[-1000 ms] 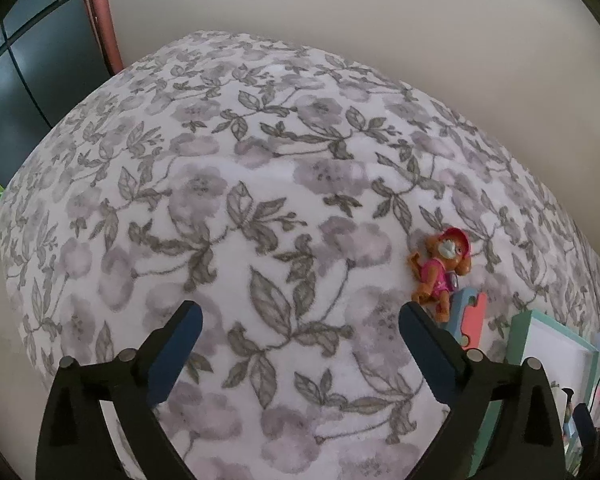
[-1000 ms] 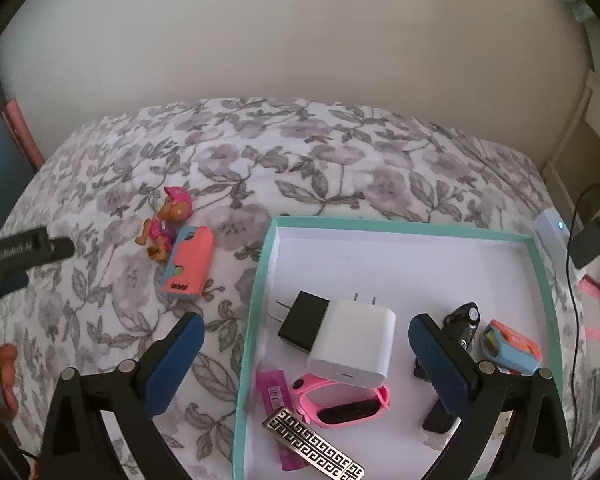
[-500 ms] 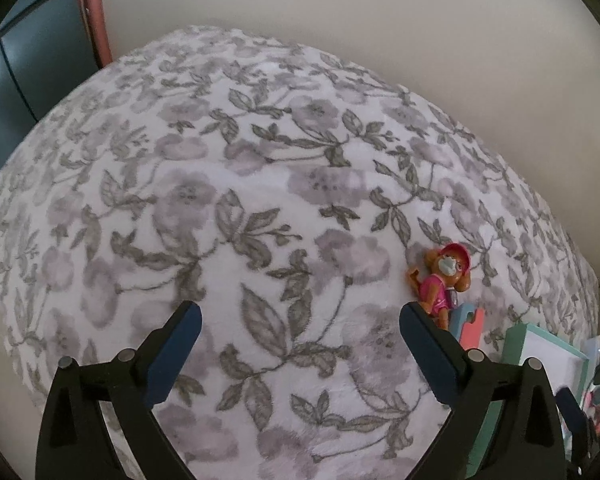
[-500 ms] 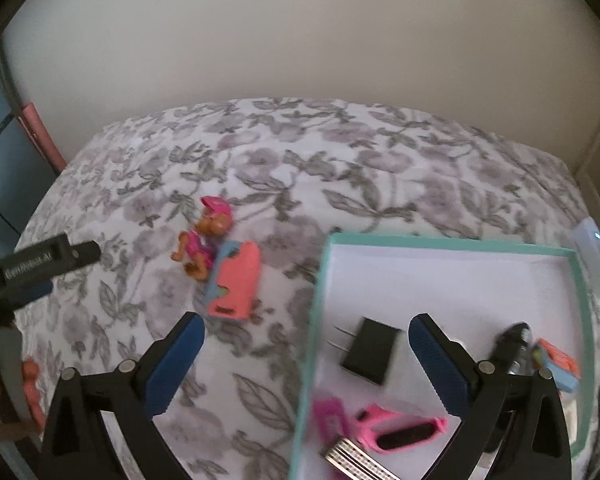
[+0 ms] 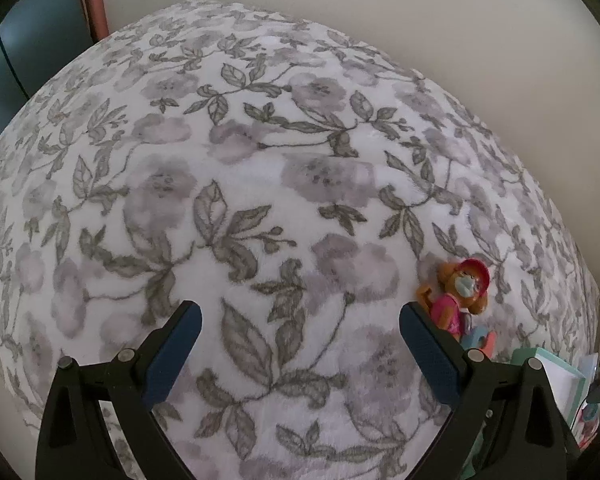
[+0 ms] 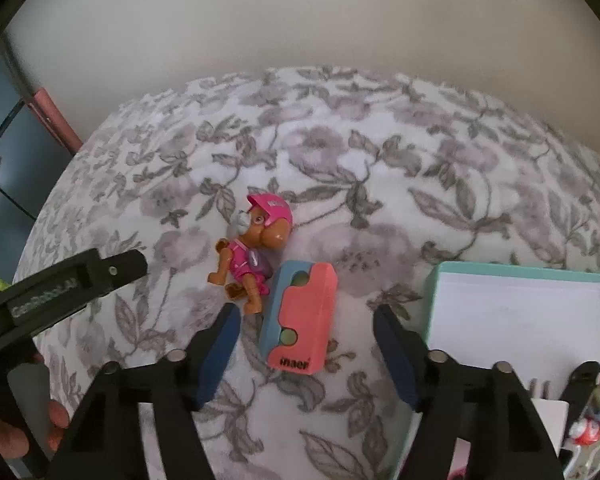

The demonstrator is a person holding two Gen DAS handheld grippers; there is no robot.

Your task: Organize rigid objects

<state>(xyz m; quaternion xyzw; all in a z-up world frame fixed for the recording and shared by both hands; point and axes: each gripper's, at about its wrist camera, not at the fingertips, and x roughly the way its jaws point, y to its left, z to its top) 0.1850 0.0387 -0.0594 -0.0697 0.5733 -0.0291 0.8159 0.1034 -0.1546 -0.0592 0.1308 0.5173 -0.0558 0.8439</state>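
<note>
Right gripper (image 6: 306, 322): my jaws are closing, now at a middling gap. The coral-and-blue case (image 6: 300, 318) marked "inaer" lies between the two blue pads (image 6: 220, 350), flat on the floral blanket (image 6: 380, 184). I see blanket on both sides of the case, so the pads are not yet pressing on it. Nothing is held.

The case's far end lies just beside the toy dog figure (image 6: 254, 252), a brown pup in a pink helmet and pink suit, lying on its side. Its feet are near my left pad; whether they touch the case I cannot tell.

To the right, well clear of the case, is the corner of the teal-rimmed white tray (image 6: 434, 300). Small items show at its near edge behind the right finger, too cropped to name.

Left gripper (image 5: 300, 328): jaws stand wide apart over bare blanket (image 5: 260, 140), with nothing between the pads and nothing touched. In this view the dog figure (image 5: 458, 300) sits just behind the right-hand finger, with a sliver of the case (image 5: 482, 340) below it and the tray's corner (image 5: 532, 354) further right.

In the right wrist view the left gripper's black body (image 6: 60, 292) shows at the left edge, a hand (image 6: 24, 436) below it.
</note>
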